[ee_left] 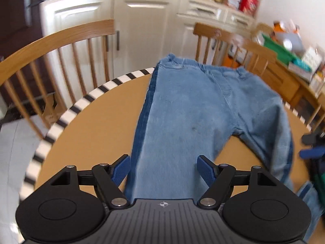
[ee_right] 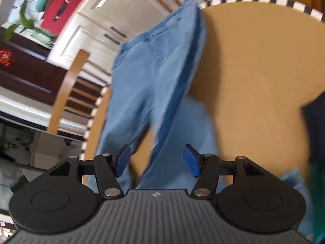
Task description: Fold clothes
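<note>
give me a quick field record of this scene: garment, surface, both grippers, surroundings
garment: light blue jeans, spread flat, legs apart, waistband at the far table edge
surface: round tan table with a black-and-white striped rim
left gripper: open, nothing between the pads, one trouser leg below it
right gripper: open, nothing gripped, above the trouser legs
fold state: not yet folded
surroundings: wooden chairs around the table, white cabinets behind
image quality: motion blur in both views
</note>
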`<action>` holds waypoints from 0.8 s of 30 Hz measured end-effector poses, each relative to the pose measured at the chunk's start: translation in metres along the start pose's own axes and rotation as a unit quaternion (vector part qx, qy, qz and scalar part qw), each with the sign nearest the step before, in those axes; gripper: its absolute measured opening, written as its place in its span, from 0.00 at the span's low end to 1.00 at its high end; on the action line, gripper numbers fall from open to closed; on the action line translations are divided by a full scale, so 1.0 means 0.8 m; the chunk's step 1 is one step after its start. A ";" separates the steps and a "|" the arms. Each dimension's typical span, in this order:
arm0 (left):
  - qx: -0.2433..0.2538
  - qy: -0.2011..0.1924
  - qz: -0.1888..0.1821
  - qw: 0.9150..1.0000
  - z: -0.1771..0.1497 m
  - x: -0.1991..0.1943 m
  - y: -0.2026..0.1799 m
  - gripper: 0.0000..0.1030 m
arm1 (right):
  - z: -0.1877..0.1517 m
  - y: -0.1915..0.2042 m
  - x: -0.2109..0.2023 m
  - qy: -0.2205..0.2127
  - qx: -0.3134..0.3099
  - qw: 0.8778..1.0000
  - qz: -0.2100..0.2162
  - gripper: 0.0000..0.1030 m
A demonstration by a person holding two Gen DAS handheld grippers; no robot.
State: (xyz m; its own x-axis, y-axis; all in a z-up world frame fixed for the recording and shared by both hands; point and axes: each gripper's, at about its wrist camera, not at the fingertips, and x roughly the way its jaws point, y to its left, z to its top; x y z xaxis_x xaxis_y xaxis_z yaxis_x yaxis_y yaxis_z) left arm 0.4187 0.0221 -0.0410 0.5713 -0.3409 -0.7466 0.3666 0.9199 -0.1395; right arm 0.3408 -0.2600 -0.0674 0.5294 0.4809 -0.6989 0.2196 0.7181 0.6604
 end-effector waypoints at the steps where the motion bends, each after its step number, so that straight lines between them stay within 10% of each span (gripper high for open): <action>1: -0.010 -0.006 -0.009 1.000 -0.008 -0.007 -0.007 0.72 | -0.009 0.008 0.005 0.001 -0.013 1.000 -0.006 0.58; 6: 0.011 -0.005 -0.068 0.998 -0.049 -0.015 -0.074 0.71 | -0.032 0.043 0.033 0.002 -0.061 0.996 -0.059 0.50; 9: 0.023 0.005 -0.101 0.995 -0.078 -0.018 -0.108 0.67 | -0.039 0.045 0.041 0.005 -0.083 0.993 -0.083 0.06; 16: 0.045 0.007 -0.152 0.987 -0.092 -0.026 -0.144 0.68 | -0.034 0.020 -0.018 0.018 -0.139 0.983 -0.120 0.03; 24: 0.063 0.022 -0.183 0.981 -0.085 -0.016 -0.178 0.68 | 0.019 -0.074 -0.062 0.015 -0.149 0.954 -0.259 0.03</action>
State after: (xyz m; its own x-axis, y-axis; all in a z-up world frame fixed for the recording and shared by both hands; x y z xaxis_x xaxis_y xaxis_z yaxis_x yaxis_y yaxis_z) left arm 0.3096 -0.0913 -0.0557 0.3538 -0.6329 -0.6887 0.6315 0.7048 -0.3233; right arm 0.3139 -0.3336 -0.0677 0.3892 0.0335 -0.9205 0.2003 0.9723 0.1201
